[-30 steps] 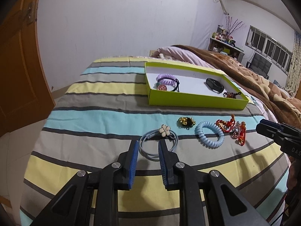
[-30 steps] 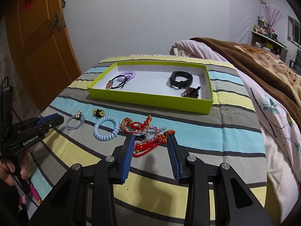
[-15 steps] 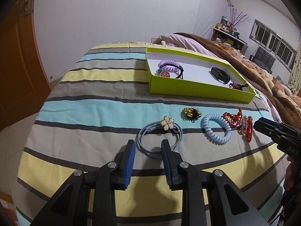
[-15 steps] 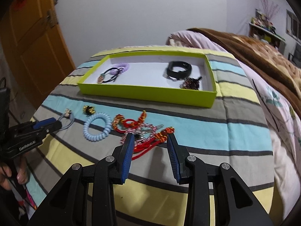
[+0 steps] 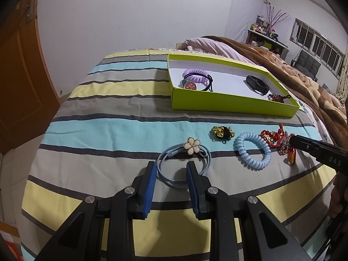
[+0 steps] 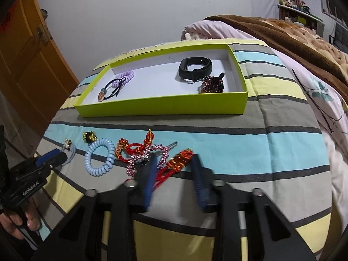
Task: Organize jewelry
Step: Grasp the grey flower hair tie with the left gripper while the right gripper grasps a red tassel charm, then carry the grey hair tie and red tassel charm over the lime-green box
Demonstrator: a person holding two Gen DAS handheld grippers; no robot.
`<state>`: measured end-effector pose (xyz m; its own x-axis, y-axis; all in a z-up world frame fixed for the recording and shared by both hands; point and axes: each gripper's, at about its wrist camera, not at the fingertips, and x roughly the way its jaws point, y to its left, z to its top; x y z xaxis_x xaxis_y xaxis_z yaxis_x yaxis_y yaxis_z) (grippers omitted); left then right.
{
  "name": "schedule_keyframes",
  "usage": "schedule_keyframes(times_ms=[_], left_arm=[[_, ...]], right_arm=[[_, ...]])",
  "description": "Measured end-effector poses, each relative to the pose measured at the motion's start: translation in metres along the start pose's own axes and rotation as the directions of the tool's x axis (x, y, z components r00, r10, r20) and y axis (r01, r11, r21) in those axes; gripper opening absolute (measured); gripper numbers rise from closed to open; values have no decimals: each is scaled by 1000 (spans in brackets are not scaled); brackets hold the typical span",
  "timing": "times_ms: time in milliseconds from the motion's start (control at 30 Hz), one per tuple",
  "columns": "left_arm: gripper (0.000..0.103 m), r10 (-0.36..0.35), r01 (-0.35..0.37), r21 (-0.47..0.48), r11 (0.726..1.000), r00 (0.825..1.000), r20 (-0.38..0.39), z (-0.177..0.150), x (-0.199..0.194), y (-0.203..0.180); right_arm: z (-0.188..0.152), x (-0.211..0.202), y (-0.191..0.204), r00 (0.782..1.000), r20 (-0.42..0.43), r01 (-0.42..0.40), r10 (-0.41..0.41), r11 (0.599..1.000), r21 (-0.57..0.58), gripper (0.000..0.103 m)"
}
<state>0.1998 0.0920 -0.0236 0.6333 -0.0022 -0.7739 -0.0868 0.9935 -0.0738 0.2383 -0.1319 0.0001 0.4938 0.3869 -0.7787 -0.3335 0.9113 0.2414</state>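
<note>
A lime-green box (image 5: 228,104) (image 6: 161,106) lies on the striped bed and holds a purple coil tie, a black band and a dark beaded piece. My left gripper (image 5: 171,169) is open, its jaws straddling the near side of a blue hair tie with a cream flower (image 5: 191,148). My right gripper (image 6: 174,163) is open, its jaws either side of a red and orange bracelet (image 6: 178,163), next to a pink rhinestone clip (image 6: 148,155). A light blue coil tie (image 5: 252,154) (image 6: 99,157) and a gold and black charm (image 5: 221,132) lie between them.
A red knotted cord (image 6: 132,148) lies by the pink clip. A brown blanket (image 6: 293,34) and pink bedding cover the bed's right side. An orange door (image 5: 19,69) stands at left. Bare striped sheet (image 5: 121,100) lies left of the box.
Both grippers have moved forward and down towards the bed. The left one now reaches around the flower hair tie, the right one around the red and orange bracelet.
</note>
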Motion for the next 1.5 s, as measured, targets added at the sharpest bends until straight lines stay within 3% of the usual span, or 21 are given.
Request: schedule_keyframes(times_ms=[67,300,333,400,433,467,733,1100,1500], left_arm=[[28,-1,1,-1,1000,1000,0,0,0,0],[28,6,-6,26,1000,1000,-2,1,2,-5],[26,1,-1,30,1000,1000,-2,1,2,-6],[7,-9,9,35,999,1000,-2,1,1,-6],[3,-17,17,37,999,1000,-3,1,1,-6],[2,-24,24,40,999,1000,-3,1,1,-7],[2,-48,46,85,995,999,23,-4,-8,-17],[1,-134,128,71,989,986,101,-7,-35,-23],[1,-168,157,79,984,974,152,0,-58,-28]], right_arm=[[-1,-1,-3,1000,-4,-8,8,1000,-1,16],[-2,-3,-5,1000,-7,6,-6,1000,-30,12],[-2,-3,-4,1000,-5,8,-9,999,-36,12],[-4,-5,-3,1000,-1,9,-9,999,-43,12],[-5,-7,-2,1000,2,9,-9,999,-46,11],[-5,-8,-1,1000,5,8,-8,999,-49,7],[-9,-20,2,999,35,15,-12,997,-75,7],[-9,-46,4,995,93,-18,24,997,-72,7],[-7,-61,10,991,125,-34,44,996,-83,7]])
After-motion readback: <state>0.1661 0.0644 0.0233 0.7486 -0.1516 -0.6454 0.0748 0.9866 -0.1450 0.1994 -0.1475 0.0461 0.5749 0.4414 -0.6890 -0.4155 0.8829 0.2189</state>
